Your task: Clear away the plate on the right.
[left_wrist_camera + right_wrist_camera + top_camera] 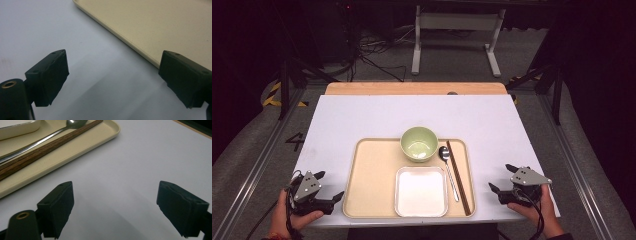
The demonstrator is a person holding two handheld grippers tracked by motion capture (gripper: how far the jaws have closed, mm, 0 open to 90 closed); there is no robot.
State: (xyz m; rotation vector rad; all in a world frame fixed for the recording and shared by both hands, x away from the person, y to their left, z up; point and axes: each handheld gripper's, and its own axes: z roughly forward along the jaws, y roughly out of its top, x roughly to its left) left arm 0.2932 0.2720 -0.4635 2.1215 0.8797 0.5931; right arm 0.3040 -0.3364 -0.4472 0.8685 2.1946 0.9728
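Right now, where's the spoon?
In the high view, the spoon lies on the tray's right side, between the white square dish and the chopsticks, bowl end beside the green bowl.

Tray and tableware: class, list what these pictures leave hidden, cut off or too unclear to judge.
- Green bowl: high view is too coarse to tell whether it holds anything.
- Spoon: right gripper view's top and left edges cut off its bowl and handle end.
- Chopsticks: high view cannot separate the two sticks.
- Tray: left gripper view's edges cut off most of it.
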